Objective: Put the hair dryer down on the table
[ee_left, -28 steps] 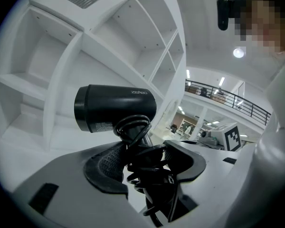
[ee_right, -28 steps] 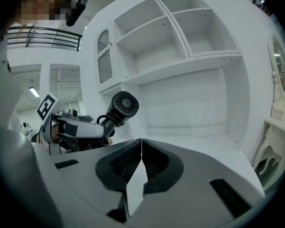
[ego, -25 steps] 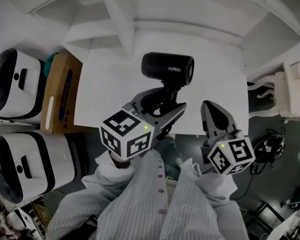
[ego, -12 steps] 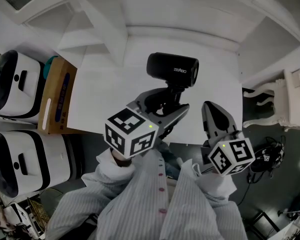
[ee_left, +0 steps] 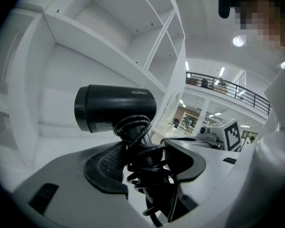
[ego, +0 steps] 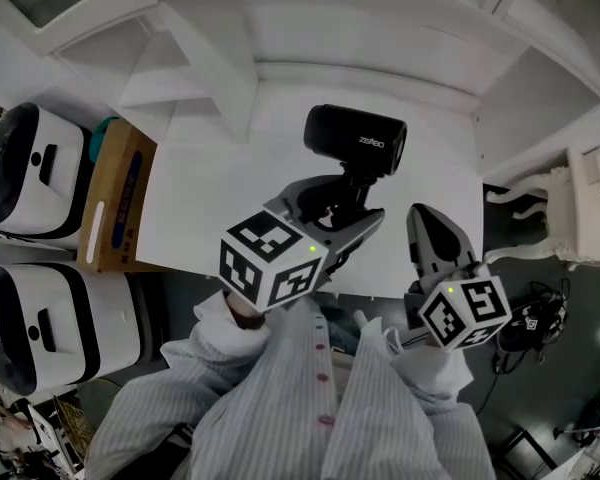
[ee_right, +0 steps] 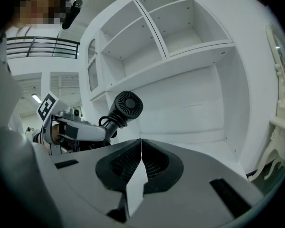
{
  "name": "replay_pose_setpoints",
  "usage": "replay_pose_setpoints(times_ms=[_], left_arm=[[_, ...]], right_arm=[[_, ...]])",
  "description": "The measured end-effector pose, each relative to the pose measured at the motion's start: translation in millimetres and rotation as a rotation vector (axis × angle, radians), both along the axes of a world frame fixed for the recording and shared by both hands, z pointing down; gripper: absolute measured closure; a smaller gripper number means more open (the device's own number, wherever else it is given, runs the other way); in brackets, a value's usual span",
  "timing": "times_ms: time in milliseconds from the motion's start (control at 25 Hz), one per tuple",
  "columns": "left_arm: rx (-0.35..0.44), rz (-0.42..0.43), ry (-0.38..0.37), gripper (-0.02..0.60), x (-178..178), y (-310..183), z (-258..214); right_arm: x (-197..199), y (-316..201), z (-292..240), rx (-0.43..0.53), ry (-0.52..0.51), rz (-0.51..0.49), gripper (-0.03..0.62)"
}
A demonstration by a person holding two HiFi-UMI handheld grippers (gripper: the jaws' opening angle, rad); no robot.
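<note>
Presently, one entry per item.

- **Black hair dryer with a short round barrel** (ego: 357, 140): its handle is wound in its own coiled black cord. It is held in the air above the far right part of the white worktop (ego: 210, 203), barrel level, handle pointing down. No view shows it touching the surface.
- **Left claw** (ego: 348, 208): clenched on the cord-wrapped handle. In the left gripper view, both ribbed pads (ee_left: 104, 163) press against the coil.
- **Right claw** (ego: 427, 230): jaws pressed together with nothing between them. It hangs at the worktop's near right edge, apart from the dryer.
- **Brown cardboard box** (ego: 115, 188): sits just beside the worktop's left edge.
- **White shelving unit** (ee_right: 180, 37): stands on the far side, compartments bare.

Progress, as judged: the dryer is gripped and positioned over the worktop, so the carrying looks largely done. Left to do: lower it, rest it on the surface, and release the left claw.
</note>
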State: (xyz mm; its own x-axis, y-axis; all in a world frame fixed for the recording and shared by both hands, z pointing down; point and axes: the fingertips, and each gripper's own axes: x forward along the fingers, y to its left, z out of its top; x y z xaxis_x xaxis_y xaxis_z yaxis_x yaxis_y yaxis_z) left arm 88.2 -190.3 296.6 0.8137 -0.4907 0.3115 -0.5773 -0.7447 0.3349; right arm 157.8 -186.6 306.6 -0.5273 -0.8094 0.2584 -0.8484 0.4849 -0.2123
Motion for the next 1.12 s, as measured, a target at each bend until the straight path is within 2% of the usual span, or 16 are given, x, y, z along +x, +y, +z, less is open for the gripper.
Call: replay_pose_setpoints(times_ms=[600, 800, 1120], left_arm=[[0.0, 0.0, -0.026, 0.325, 1.7, -2.0, 4.1], [-0.01, 0.019, -0.062, 0.325, 2.9, -2.2, 14.2], [-0.069, 0.072, -0.107, 0.325, 5.8, -7.2, 45.3]], right_arm=[[4.2, -2.4, 17.8, -0.042, 0.001, 0.006, 0.582], [2.0, -1.5, 20.1, -0.048, -0.008, 0.008, 0.582], [1.6, 3.1, 37.5, -0.104, -0.011, 0.042, 0.582]])
